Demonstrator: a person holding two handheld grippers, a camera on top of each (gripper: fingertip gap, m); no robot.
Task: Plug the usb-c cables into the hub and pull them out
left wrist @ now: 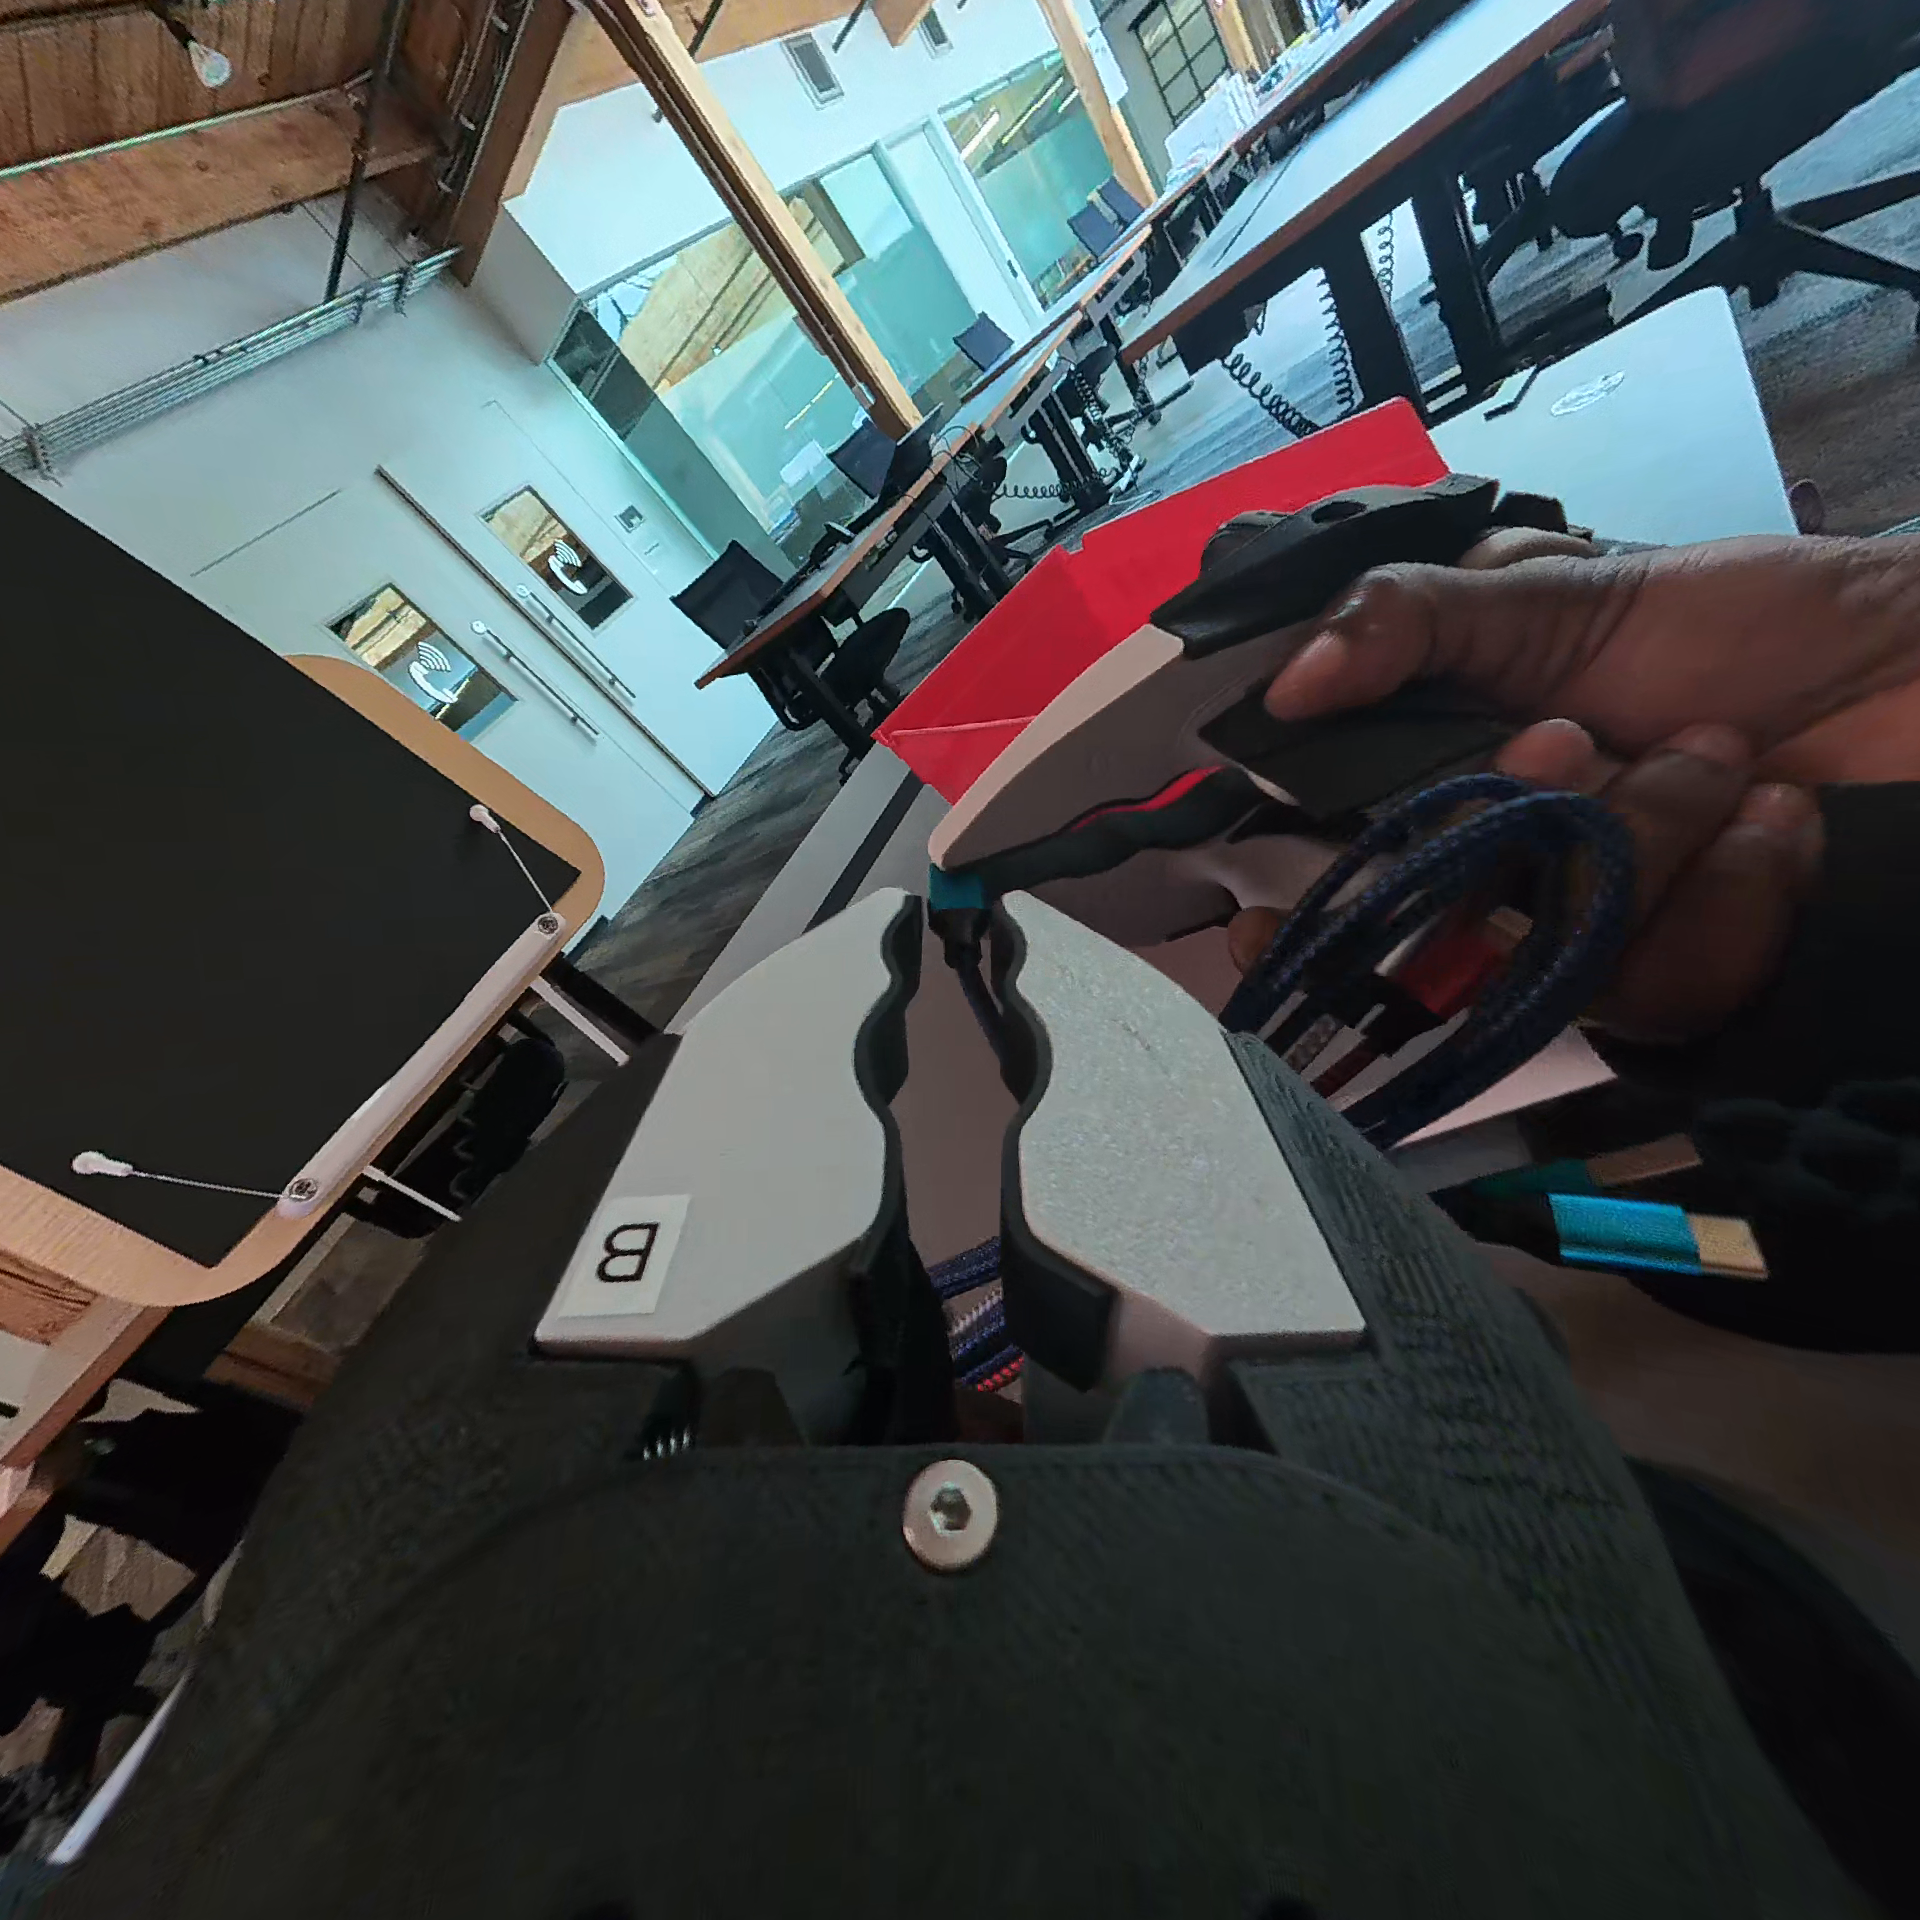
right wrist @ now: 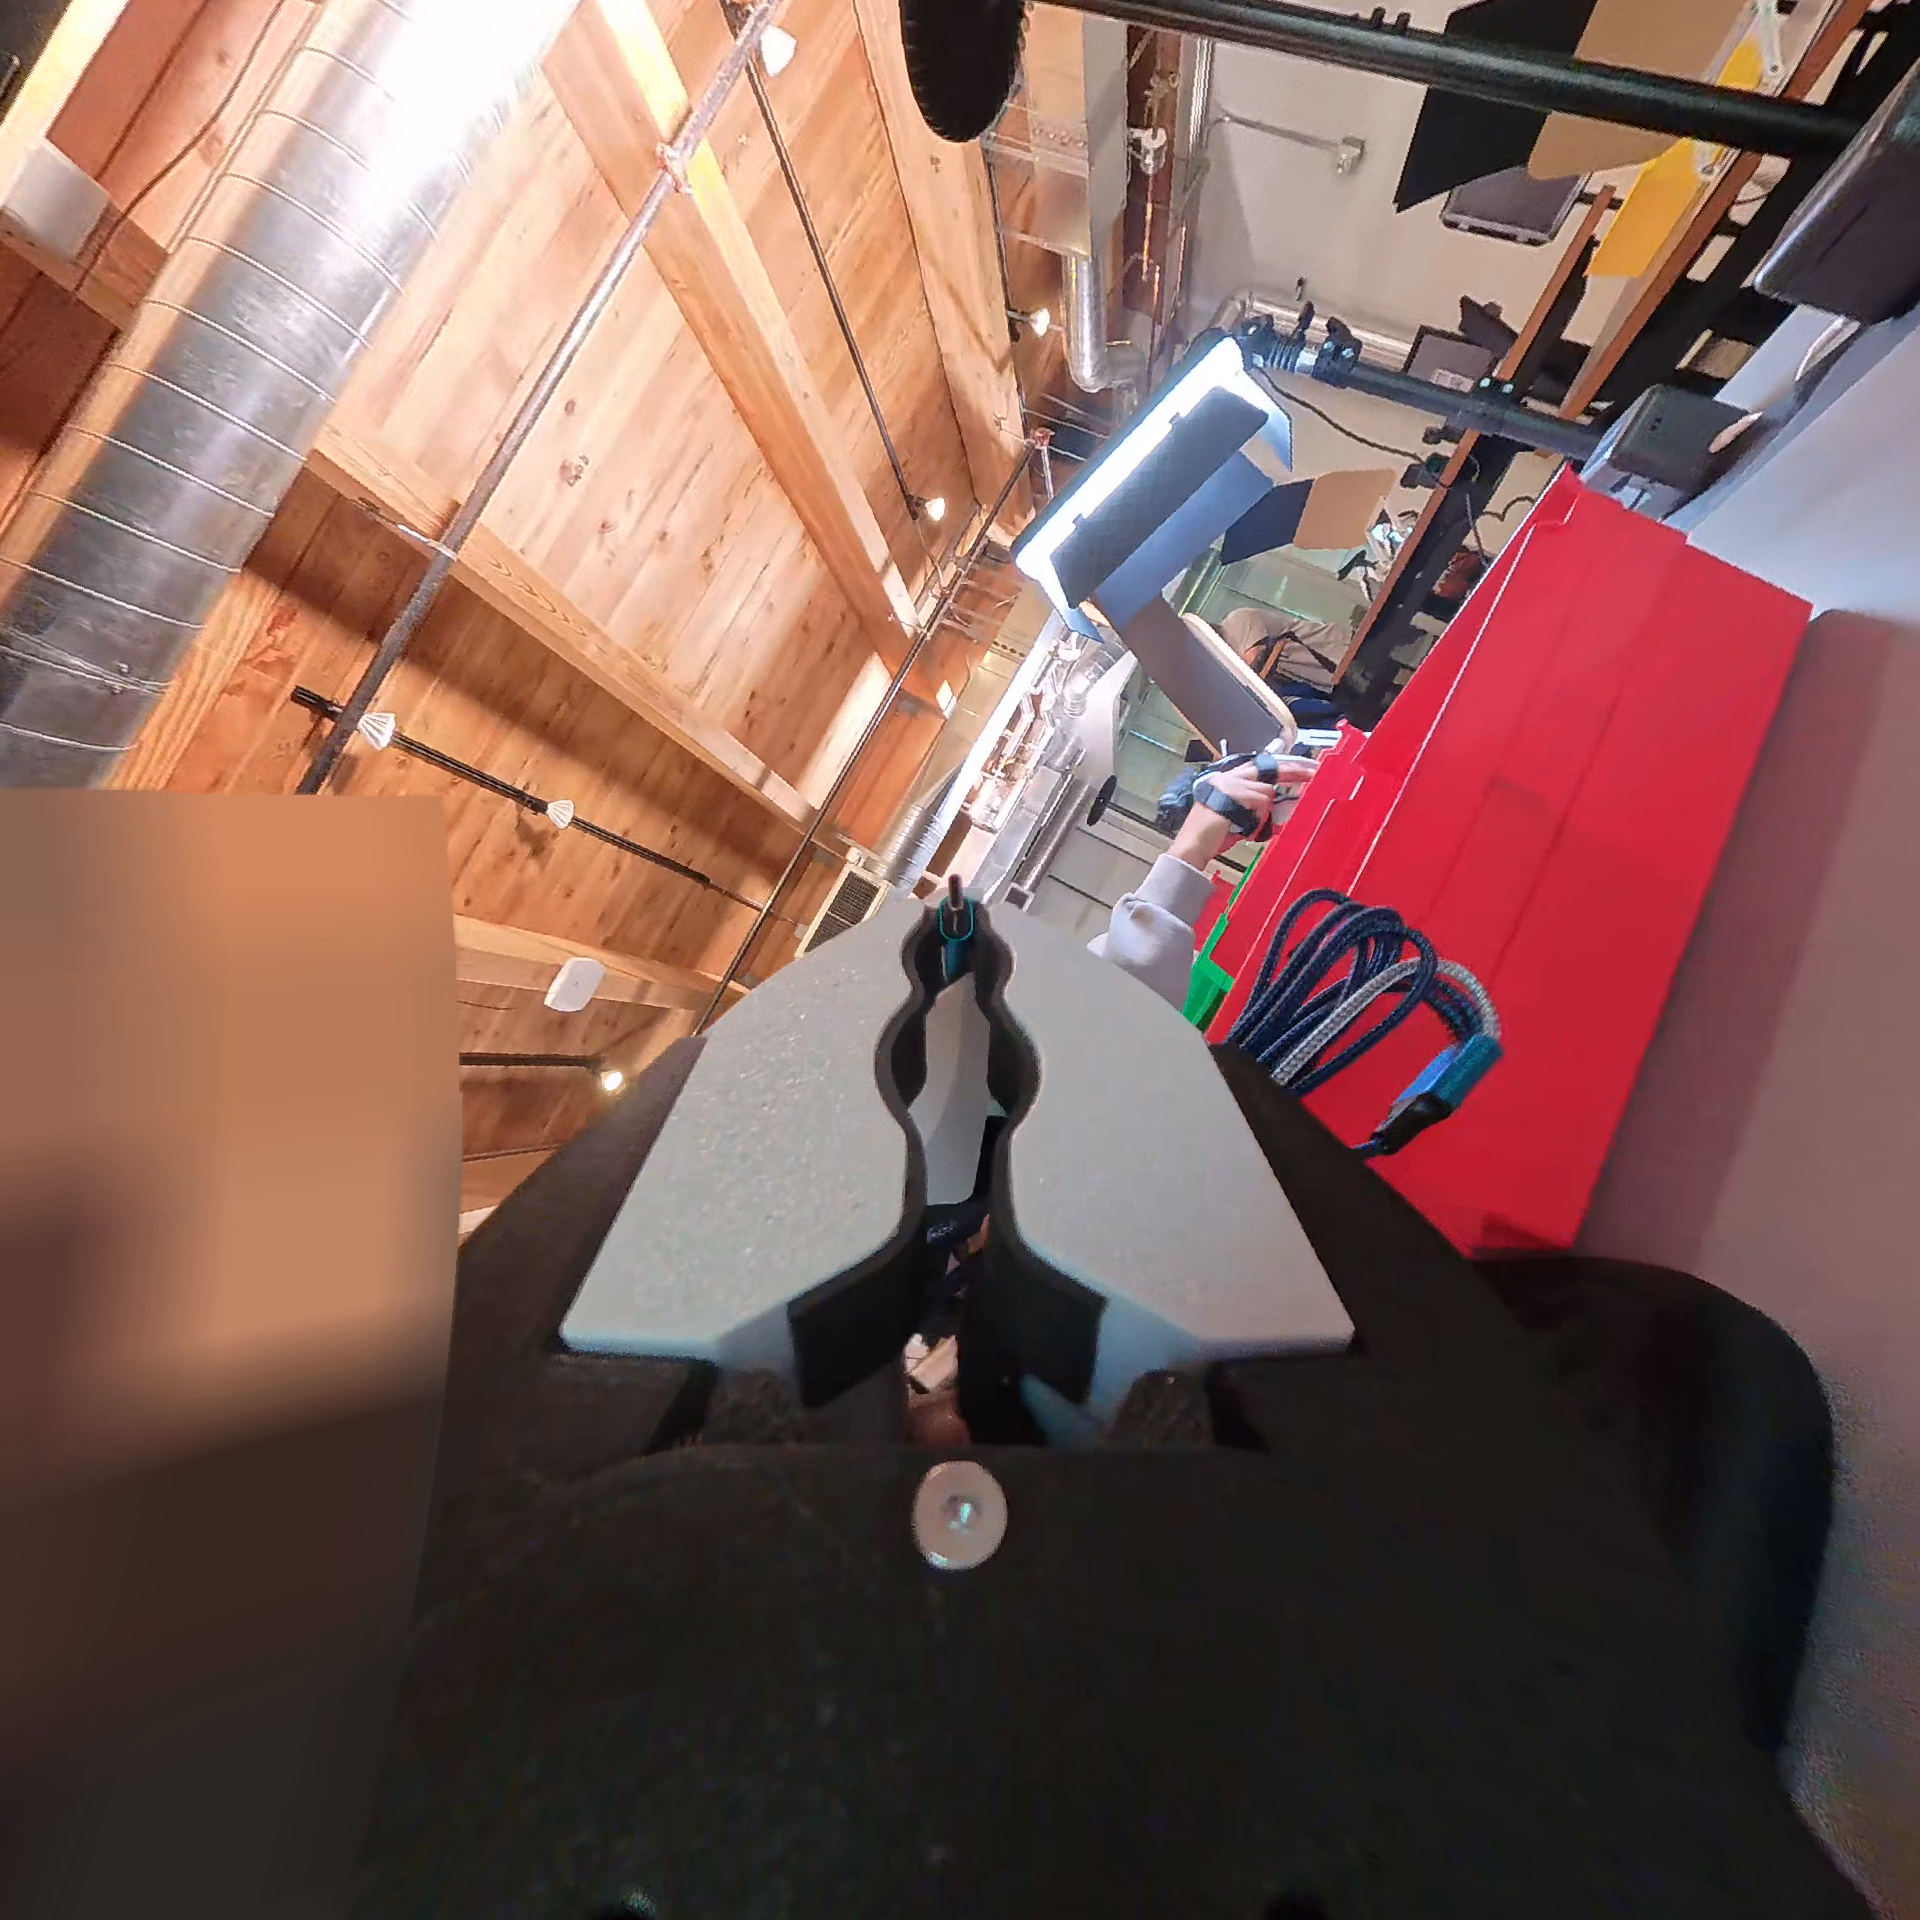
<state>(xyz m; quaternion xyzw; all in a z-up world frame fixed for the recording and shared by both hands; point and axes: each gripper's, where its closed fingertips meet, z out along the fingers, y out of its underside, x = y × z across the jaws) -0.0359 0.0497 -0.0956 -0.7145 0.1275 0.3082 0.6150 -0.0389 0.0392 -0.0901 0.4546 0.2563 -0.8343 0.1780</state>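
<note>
both tools on one teal-tipped cable

from the left wrist view, the left tool (left wrist: 961, 914) has its jaws drawn narrow around a dark braided cable (left wrist: 982, 1003) just below its teal plug (left wrist: 956, 890). the right tool (left wrist: 951, 857) comes in from the right, held in a bare hand (left wrist: 1621, 748), and its tip sits on that same teal plug. under the hand hangs a looped bundle of blue braided cables (left wrist: 1455, 935), and lower right lies another plug with a blue band and a metal end (left wrist: 1652, 1236).

the right wrist view gives what the other cannot: the right tool (right wrist: 958, 940) pinches the teal plug (right wrist: 954, 932) at its very tip, the plug's metal end poking out past the fingers toward the ceiling. to its right a coil of blue and grey braided cable (right wrist: 1361, 987) hangs against a red bin (right wrist: 1558, 831); i cannot see into the bin. i see no hub from either side.

the red bin (left wrist: 1122, 592) rests on a pale table (left wrist: 831, 862) edge in the left view. beyond it run rows of long desks and dark chairs, glass-walled rooms, timber beams. the right view looks up at wooden ceiling planks, a silver duct (right wrist: 208, 364) and a lit lamp panel (right wrist: 1132, 457).
</note>
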